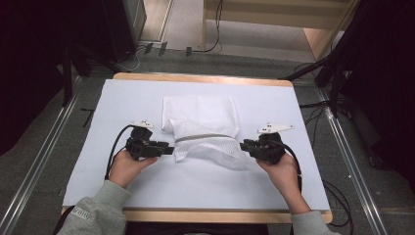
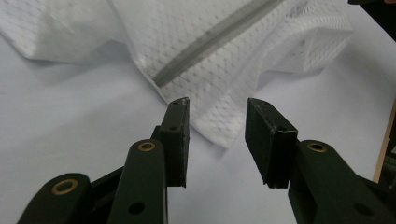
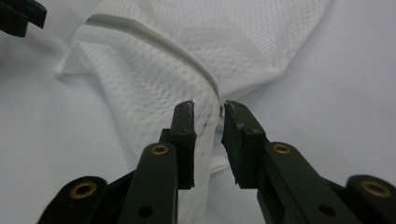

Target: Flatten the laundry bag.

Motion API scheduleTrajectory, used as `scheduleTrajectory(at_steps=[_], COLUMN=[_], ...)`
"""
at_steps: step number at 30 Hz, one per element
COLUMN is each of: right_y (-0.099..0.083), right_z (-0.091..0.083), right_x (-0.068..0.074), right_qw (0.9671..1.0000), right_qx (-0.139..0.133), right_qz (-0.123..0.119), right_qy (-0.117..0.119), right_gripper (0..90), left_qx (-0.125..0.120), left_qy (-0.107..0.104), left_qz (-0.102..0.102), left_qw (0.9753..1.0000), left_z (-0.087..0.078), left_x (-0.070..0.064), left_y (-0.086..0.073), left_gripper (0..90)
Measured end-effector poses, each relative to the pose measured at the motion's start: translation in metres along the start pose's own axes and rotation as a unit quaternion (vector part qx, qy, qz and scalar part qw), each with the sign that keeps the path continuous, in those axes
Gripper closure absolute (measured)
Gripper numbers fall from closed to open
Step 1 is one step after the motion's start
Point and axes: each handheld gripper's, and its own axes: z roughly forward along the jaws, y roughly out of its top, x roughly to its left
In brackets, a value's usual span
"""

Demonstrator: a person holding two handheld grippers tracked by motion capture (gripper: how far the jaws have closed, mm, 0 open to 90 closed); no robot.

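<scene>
White table, crumpled mesh zipper bag

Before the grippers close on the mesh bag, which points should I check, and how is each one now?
1. Left gripper open: ok, a wide gap between the jaws.
2. Left jaws around the bag corner: not ok, the corner lies just ahead of the tips.
3. Right gripper at the zipper end: ok, mesh sits in the narrow gap.
4. Right jaws clamped on the mesh: cannot tell.
5. Zipper shut: ok along the visible part.
6. Bag lies on the table: ok.
</scene>
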Motion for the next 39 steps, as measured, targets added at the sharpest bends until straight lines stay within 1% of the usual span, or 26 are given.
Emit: scheduleTrajectory(at_steps=[1, 4, 6, 7, 8, 10, 12, 13, 14, 16, 18, 20, 22, 24, 26, 27, 28, 30, 31, 33, 34, 35, 36, 38, 39], right_y=[-0.002, -0.010, -0.014, -0.016, -0.018, -0.023, -0.027, -0.030, -0.032, -0.035, -0.036, -0.037, -0.037, -0.036, -0.035, -0.035, -0.034, -0.034, -0.033, -0.032, -0.032, -0.031, -0.030, -0.028, -0.028], right_z=[-0.002, -0.008, -0.011, -0.013, -0.013, -0.014, -0.014, -0.014, -0.012, -0.008, -0.004, 0.002, 0.006, 0.008, 0.009, 0.009, 0.009, 0.009, 0.010, 0.010, 0.011, 0.011, 0.011, 0.011, 0.011], right_x=[0.003, 0.007, 0.010, 0.012, 0.012, 0.014, 0.014, 0.015, 0.014, 0.013, 0.010, 0.007, 0.006, 0.005, 0.006, 0.006, 0.007, 0.008, 0.008, 0.010, 0.011, 0.012, 0.013, 0.015, 0.015], right_qw=[1.0000, 1.0000, 0.9999, 0.9999, 0.9999, 0.9998, 0.9997, 0.9996, 0.9995, 0.9991, 0.9987, 0.9983, 0.9977, 0.9975, 0.9975, 0.9975, 0.9976, 0.9975, 0.9974, 0.9974, 0.9973, 0.9974, 0.9973, 0.9973, 0.9974], right_qx=[0.002, 0.004, 0.008, 0.010, 0.009, 0.014, 0.021, 0.024, 0.030, 0.041, 0.049, 0.057, 0.066, 0.067, 0.067, 0.067, 0.066, 0.066, 0.067, 0.066, 0.068, 0.066, 0.066, 0.064, 0.061], right_qz=[-0.001, -0.005, -0.004, -0.001, -0.002, 0.004, 0.001, -0.001, -0.002, -0.005, 0.000, 0.007, 0.009, 0.010, 0.011, 0.013, 0.013, 0.010, 0.011, 0.008, 0.003, 0.001, 0.000, -0.001, -0.004], right_qy=[0.000, 0.002, 0.005, 0.006, 0.007, 0.012, 0.013, 0.012, 0.011, 0.007, 0.009, 0.012, 0.011, 0.017, 0.019, 0.018, 0.018, 0.022, 0.024, 0.027, 0.029, 0.030, 0.032, 0.036, 0.037], right_gripper=[73.5, 71.4, 69.9, 68.2, 66.8, 62.9, 60.6, 58.9, 57.5, 57.5, 57.9, 58.8, 63.4, 66.4, 69.0, 70.2, 71.1, 73.4, 75.3, 79.6, 81.7, 83.5, 84.9, 86.5, 87.1], left_qx=[0.005, 0.008, 0.018, 0.019, 0.024, 0.032, 0.040, 0.040, 0.046, 0.045, 0.041, 0.039, 0.039, 0.037, 0.045, 0.045, 0.045, 0.043, 0.042, 0.038, 0.036, 0.033, 0.031, 0.032, 0.034], left_qy=[-0.001, -0.007, -0.005, -0.003, -0.004, -0.002, 0.002, 0.004, 0.007, 0.013, 0.009, 0.011, 0.020, 0.023, 0.000, -0.001, 0.007, 0.018, 0.021, 0.028, 0.035, 0.037, 0.039, 0.046, 0.046], left_qz=[0.004, 0.004, 0.011, 0.011, 0.012, 0.012, 0.015, 0.015, 0.019, 0.019, 0.018, 0.021, 0.031, 0.032, 0.022, 0.024, 0.038, 0.050, 0.049, 0.051, 0.054, 0.055, 0.051, 0.060, 0.064], left_qw=[1.0000, 0.9999, 0.9998, 0.9998, 0.9996, 0.9994, 0.9991, 0.9991, 0.9987, 0.9987, 0.9989, 0.9989, 0.9985, 0.9985, 0.9987, 0.9987, 0.9982, 0.9977, 0.9977, 0.9976, 0.9973, 0.9973, 0.9975, 0.9966, 0.9963], left_z=[0.002, 0.008, 0.014, 0.017, 0.019, 0.025, 0.029, 0.031, 0.032, 0.035, 0.036, 0.037, 0.037, 0.038, 0.040, 0.041, 0.043, 0.045, 0.046, 0.046, 0.046, 0.046, 0.046, 0.046, 0.046], left_x=[-0.002, -0.007, -0.010, -0.011, -0.011, -0.011, -0.011, -0.011, -0.010, -0.010, -0.008, -0.009, -0.012, -0.014, -0.016, -0.018, -0.021, -0.025, -0.025, -0.024, -0.023, -0.022, -0.021, -0.020, -0.019], left_y=[-0.001, -0.003, -0.004, -0.004, -0.004, -0.005, -0.007, -0.007, -0.008, -0.008, -0.008, -0.009, -0.009, -0.010, -0.009, -0.010, -0.010, -0.010, -0.010, -0.010, -0.011, -0.011, -0.012, -0.011, -0.011], left_gripper=[60.8, 58.8, 57.2, 56.6, 56.2, 54.5, 52.4, 51.4, 51.0, 50.8, 51.2, 51.3, 52.7, 53.6, 54.6, 54.1, 53.7, 53.6, 54.7, 59.5, 64.5, 70.0, 73.4, 80.9, 84.5])
